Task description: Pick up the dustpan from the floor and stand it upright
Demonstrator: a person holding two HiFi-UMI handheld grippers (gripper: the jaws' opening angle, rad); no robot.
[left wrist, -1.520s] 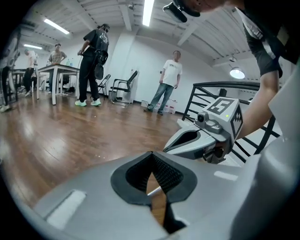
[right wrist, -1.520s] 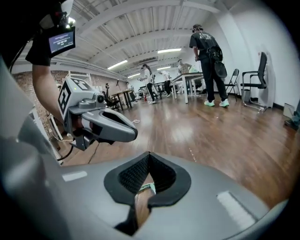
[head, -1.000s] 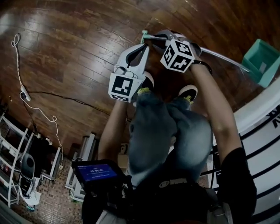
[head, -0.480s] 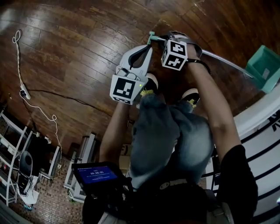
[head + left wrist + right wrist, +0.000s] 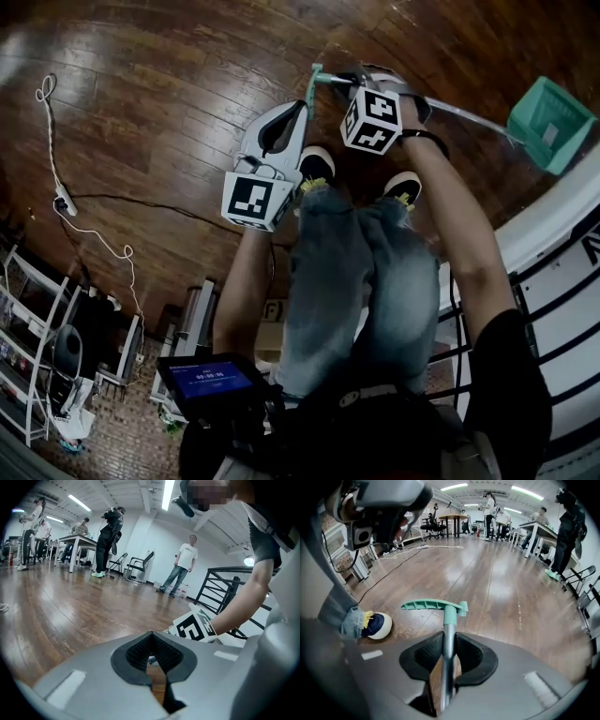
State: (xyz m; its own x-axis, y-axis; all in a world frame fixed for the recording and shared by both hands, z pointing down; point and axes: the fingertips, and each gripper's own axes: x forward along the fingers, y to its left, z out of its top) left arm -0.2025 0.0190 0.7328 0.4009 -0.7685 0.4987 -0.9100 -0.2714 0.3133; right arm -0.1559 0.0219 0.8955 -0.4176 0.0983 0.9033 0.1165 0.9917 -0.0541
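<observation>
The dustpan has a teal pan [image 5: 548,122], a long metal pole [image 5: 459,117] and a teal handle [image 5: 314,80]. In the right gripper view the handle [image 5: 433,605] points left over the wooden floor, and the pole [image 5: 449,641] runs straight between my right gripper's [image 5: 448,646] jaws. Those jaws are closing, with their pads against the pole. In the head view my right gripper [image 5: 352,82] is at the handle end, above my shoes. My left gripper [image 5: 300,108] hangs beside it on the left, shut and holding nothing, which the left gripper view [image 5: 150,635] also shows.
My two shoes [image 5: 316,164] [image 5: 403,187] stand just below the grippers. A cable [image 5: 103,206] with a power strip [image 5: 64,200] crosses the floor at the left. A white barrier with black railing [image 5: 562,253] runs along the right. People, tables and chairs [image 5: 138,566] stand far off.
The teal pan has shifted left and up in the head view, and the handle end has swung with the right gripper. The left gripper has drawn back toward me and risen.
</observation>
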